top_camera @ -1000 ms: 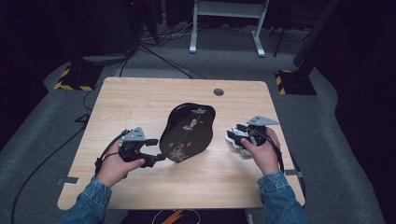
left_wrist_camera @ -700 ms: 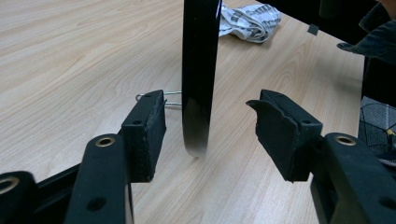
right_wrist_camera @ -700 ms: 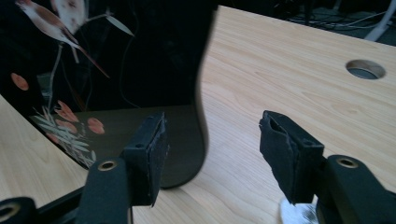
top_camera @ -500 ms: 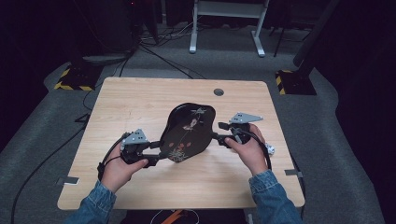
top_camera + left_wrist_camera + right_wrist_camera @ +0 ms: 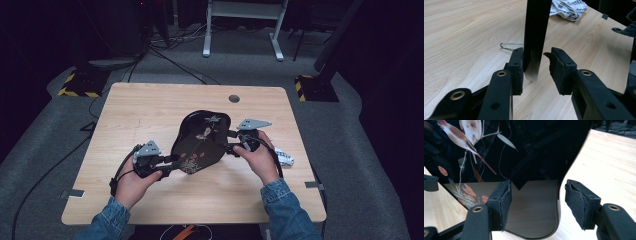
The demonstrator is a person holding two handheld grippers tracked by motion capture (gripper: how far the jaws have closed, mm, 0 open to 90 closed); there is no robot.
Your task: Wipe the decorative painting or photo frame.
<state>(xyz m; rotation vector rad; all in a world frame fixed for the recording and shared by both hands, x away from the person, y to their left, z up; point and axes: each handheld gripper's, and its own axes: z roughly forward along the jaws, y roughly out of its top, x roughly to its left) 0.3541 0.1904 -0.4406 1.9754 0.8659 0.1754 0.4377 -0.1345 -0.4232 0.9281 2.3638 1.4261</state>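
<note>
A black lacquer tray [image 5: 200,142] painted with birds and flowers stands tilted on its edge in the middle of the wooden table [image 5: 150,110]. My left gripper [image 5: 167,161] is at its lower left end. In the left gripper view the tray's thin edge [image 5: 536,30] sits between the jaws of that gripper [image 5: 534,67], against the left pad, with a gap to the right pad. My right gripper [image 5: 231,142] is at the tray's right side. In the right gripper view its jaws [image 5: 537,200] stand wide apart astride the glossy rim [image 5: 536,150].
A crumpled white patterned cloth [image 5: 282,156] lies near the table's right edge behind my right hand, seen too as the cloth [image 5: 569,8] in the left gripper view. A thin wire hook [image 5: 510,46] rests on the wood beside the tray. A cable hole [image 5: 234,98] marks the far side.
My right gripper has moved left, away from the cloth, up to the tray's right rim. The tray now stands more upright. The left hand has barely shifted.
</note>
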